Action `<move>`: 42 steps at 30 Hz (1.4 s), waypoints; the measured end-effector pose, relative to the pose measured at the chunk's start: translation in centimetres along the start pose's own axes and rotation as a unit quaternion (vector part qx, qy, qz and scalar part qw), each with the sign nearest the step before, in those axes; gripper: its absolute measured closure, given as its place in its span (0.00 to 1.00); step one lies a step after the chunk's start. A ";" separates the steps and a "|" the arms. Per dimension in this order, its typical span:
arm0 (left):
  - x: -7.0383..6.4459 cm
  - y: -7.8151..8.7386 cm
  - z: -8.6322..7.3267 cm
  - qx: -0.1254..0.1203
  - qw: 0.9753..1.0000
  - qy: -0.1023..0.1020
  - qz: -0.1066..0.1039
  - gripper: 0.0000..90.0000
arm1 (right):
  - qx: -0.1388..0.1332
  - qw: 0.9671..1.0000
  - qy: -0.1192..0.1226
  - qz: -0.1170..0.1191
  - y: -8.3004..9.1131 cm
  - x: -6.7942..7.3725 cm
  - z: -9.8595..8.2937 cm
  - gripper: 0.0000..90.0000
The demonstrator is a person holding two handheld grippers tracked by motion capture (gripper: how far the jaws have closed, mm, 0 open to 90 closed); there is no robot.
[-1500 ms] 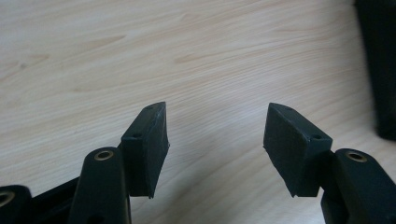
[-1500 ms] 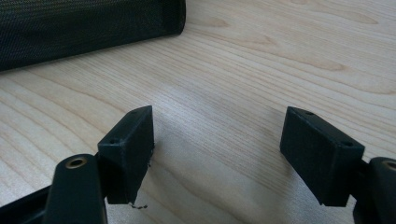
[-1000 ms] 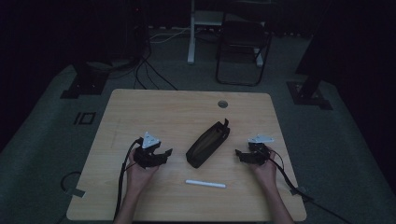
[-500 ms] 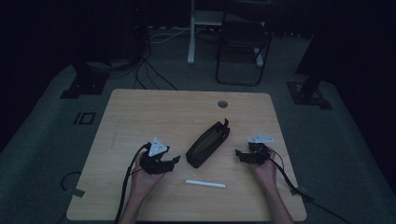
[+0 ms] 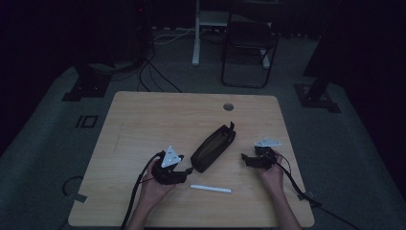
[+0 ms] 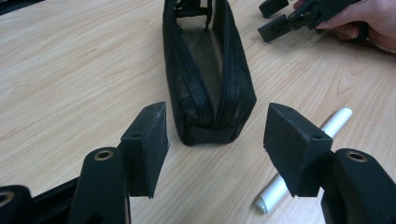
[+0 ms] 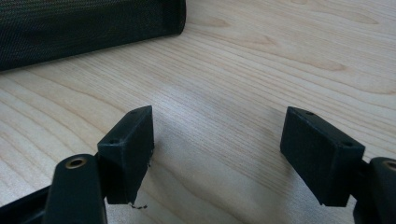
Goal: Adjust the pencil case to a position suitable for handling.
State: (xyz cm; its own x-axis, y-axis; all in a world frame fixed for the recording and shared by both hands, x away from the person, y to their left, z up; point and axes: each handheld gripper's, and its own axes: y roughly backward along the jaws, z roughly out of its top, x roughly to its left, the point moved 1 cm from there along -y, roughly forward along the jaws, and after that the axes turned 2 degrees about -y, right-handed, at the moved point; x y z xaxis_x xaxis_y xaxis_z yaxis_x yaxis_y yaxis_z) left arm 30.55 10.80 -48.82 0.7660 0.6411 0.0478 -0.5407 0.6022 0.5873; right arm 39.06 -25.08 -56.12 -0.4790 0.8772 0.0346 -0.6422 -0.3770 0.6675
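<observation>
A dim room with a dark grey carpeted floor (image 5: 43,143) surrounds the scene. Black stand bases (image 5: 86,88) sit at the left and right, cables (image 5: 153,72) trail across the floor behind, and a dark folding chair (image 5: 249,52) stands beyond the far edge beside a white post (image 5: 196,33). The worktop (image 5: 143,120) is a rectangular light wood-grain surface with rounded corners and a round cable port (image 5: 228,106) near its far edge. A black zip pouch (image 5: 213,146) lies diagonally at mid-worktop, unzipped along its top in the left gripper view (image 6: 205,70). The left tongs (image 5: 184,171), held in the left hand (image 5: 155,184), point at the pouch's near end with jaws wide apart, holding nothing. The right tongs (image 5: 246,159), in the right hand (image 5: 273,172), rest low over bare wood to the pouch's right, jaws likewise spread and empty. A white pen (image 5: 210,189) lies near the front edge, just beside the left tongs.
</observation>
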 end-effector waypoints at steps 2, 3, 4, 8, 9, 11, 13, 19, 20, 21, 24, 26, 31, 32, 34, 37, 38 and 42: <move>-0.2 -0.3 0.3 0.002 1.000 -0.002 -0.001 0.45 | 0.000 1.000 0.000 0.000 0.0 0.0 0.0 0.29; -0.2 -0.3 0.3 0.002 1.000 -0.002 -0.001 0.45 | 0.000 1.000 0.000 0.000 0.0 0.0 0.0 0.29; -0.2 -0.5 0.5 0.002 1.000 -0.002 -0.001 0.45 | 0.000 1.000 0.000 0.000 0.0 0.0 0.0 0.29; -0.2 -1.4 1.2 0.003 1.000 0.000 0.004 0.48 | 0.000 1.000 0.000 0.000 0.0 0.0 0.0 0.29; -0.1 -2.0 1.8 0.002 1.000 0.003 0.007 0.50 | 0.000 1.000 0.000 0.000 0.0 0.0 0.0 0.29; 0.1 -2.6 2.2 0.006 1.000 0.002 0.014 0.54 | 0.000 1.000 0.000 0.000 0.0 0.0 0.0 0.29; 0.5 -3.4 2.7 0.013 1.000 0.006 0.019 0.58 | 0.000 1.000 0.000 0.000 0.0 0.0 0.0 0.29; 1.7 -5.2 3.0 0.024 0.999 0.034 0.020 0.62 | 0.000 1.000 0.000 0.000 0.0 0.0 0.0 0.29; 2.0 -5.8 3.1 0.028 0.999 0.039 0.012 0.62 | 0.000 1.000 0.001 0.001 0.0 0.0 0.0 0.29; 2.0 -5.8 3.1 0.028 0.999 0.039 0.012 0.62 | 0.000 1.000 0.001 0.001 0.0 0.0 0.0 0.29; 2.1 -6.6 3.0 0.047 0.998 0.028 0.007 0.67 | 0.000 1.000 0.001 0.001 0.0 0.0 0.0 0.29; 2.0 -6.8 2.9 0.050 0.998 0.024 0.007 0.70 | 0.000 1.000 0.001 0.001 0.0 0.0 0.0 0.29; 1.9 -6.6 2.8 0.051 0.999 0.005 -0.009 0.79 | 0.000 1.000 0.001 0.001 0.0 0.0 0.0 0.29; 1.8 -6.5 2.8 0.050 0.999 -0.002 -0.011 0.79 | 0.000 1.000 0.001 0.001 0.0 0.0 0.0 0.29; 1.6 -6.4 2.7 0.050 0.999 -0.011 -0.019 0.80 | 0.000 1.000 0.001 0.001 0.0 0.0 0.0 0.29; 1.4 -6.1 2.5 0.047 0.998 -0.024 -0.033 0.81 | 0.000 1.000 0.001 0.001 0.0 0.0 0.0 0.29; 1.3 -6.0 2.4 0.047 0.998 -0.027 -0.033 0.81 | 0.000 1.000 0.001 0.001 0.0 0.0 0.0 0.29; 1.3 -5.7 2.2 0.044 0.998 -0.023 -0.031 0.75 | 0.000 1.000 0.001 0.001 0.0 0.0 0.0 0.29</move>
State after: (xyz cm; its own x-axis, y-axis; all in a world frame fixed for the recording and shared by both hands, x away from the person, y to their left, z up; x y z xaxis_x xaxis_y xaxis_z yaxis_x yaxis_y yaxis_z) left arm 35.36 7.16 -50.36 0.8134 0.5800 0.0439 -0.4601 0.5955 0.6585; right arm 39.09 -25.11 -56.12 -0.4822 0.8754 0.0345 -0.6408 -0.3793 0.6675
